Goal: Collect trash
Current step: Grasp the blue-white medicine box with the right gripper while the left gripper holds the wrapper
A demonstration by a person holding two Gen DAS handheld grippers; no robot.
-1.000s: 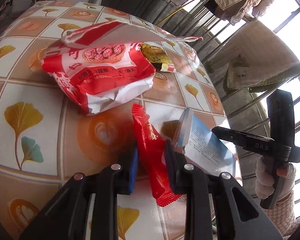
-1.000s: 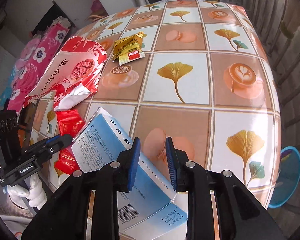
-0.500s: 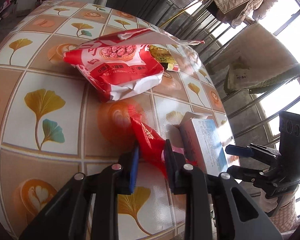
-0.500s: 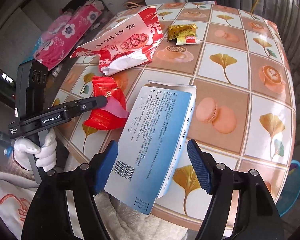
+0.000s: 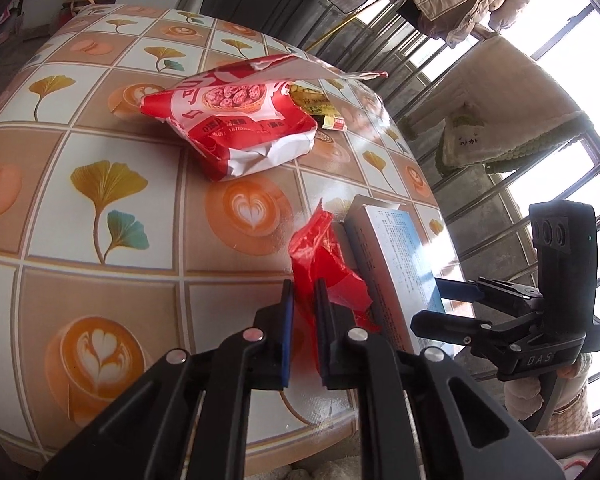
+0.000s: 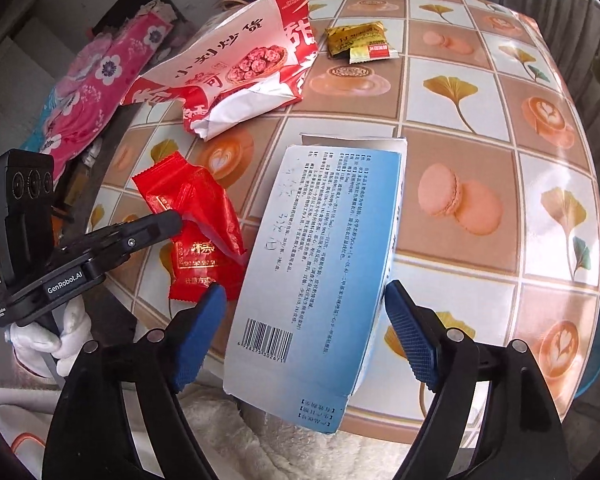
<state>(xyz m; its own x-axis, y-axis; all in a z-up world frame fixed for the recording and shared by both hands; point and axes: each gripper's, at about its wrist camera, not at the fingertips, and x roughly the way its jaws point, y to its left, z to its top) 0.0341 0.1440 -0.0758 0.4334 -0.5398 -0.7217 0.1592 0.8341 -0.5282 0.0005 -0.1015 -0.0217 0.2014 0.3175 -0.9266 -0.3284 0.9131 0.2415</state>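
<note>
Lying between opening right tongs (image 6: 304, 336), blue box (image 6: 320, 248)

My left hand-held gripper (image 5: 302, 300) tilts downward, its jaws closing with a thin red wrapper (image 5: 320, 256) pinched between the pads. My right hand-held gripper (image 6: 304, 336) points more steeply down, jaws opening wide on either side of a blue-and-white box (image 6: 320, 248), pads clear of it. A white-gloved hand (image 6: 56, 340) grips the left handle.
</note>
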